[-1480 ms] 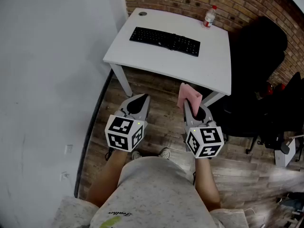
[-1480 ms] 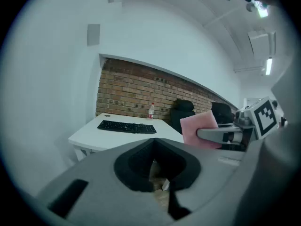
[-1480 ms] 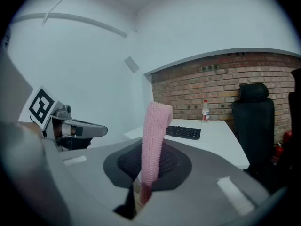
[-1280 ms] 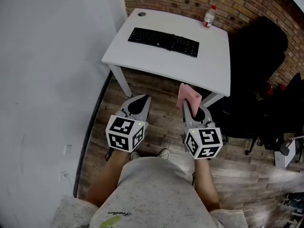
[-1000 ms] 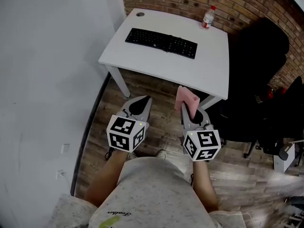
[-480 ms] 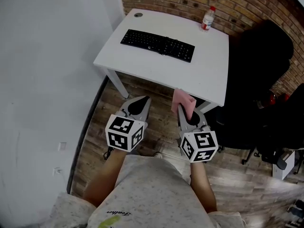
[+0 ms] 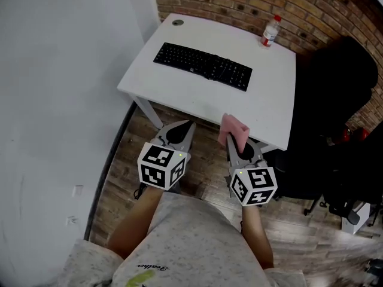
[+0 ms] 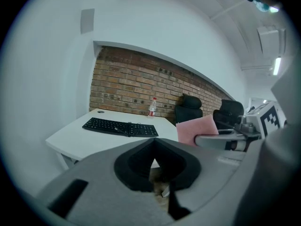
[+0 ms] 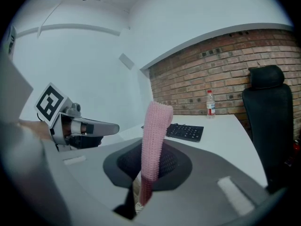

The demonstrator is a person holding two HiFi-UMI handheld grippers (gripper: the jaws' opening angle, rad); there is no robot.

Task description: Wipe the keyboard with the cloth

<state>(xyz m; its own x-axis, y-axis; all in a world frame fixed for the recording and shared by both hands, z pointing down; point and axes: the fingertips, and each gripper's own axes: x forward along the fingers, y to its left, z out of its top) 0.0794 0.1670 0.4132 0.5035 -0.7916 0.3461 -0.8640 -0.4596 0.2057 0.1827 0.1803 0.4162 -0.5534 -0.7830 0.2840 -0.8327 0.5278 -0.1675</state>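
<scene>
Brick wall and white plaster meet behind a white desk point(image 7: 197, 97) that stands on a wooden floor point(image 7: 206, 151). A black keyboard point(image 7: 203, 66) lies across the desk's far half. A small bottle point(image 7: 270, 31) stands near the back right corner, and a black chair point(image 7: 344, 94) sits off to the right.

The person stands short of the desk, so both tools are over the floor, well apart from the keyboard. The right hand-held gripper point(image 7: 237, 141) is clenched on a pink cloth point(image 7: 233, 128), pinching it near its lower edge so the rest stands up above the jaws and folds over at the top. The left hand-held gripper point(image 7: 182, 129) has its jaws drawn together with nothing between them.

The cloth looks light, soft and fuzzy, with just enough body to stand on its own. It will likely bend and bunch as soon as it is pressed on the keys. Because it is held low, most of it is free, which suits wiping: the free part can be laid flat on the keys and dragged along the rows.

The keyboard looks thin and light on a smooth top, so it may slide under a firm stroke. Its keys give and could catch the fabric, which calls for gentle pressure. The empty left tool could steady it by pressing on a bare end of the frame rather than on the keys.
</scene>
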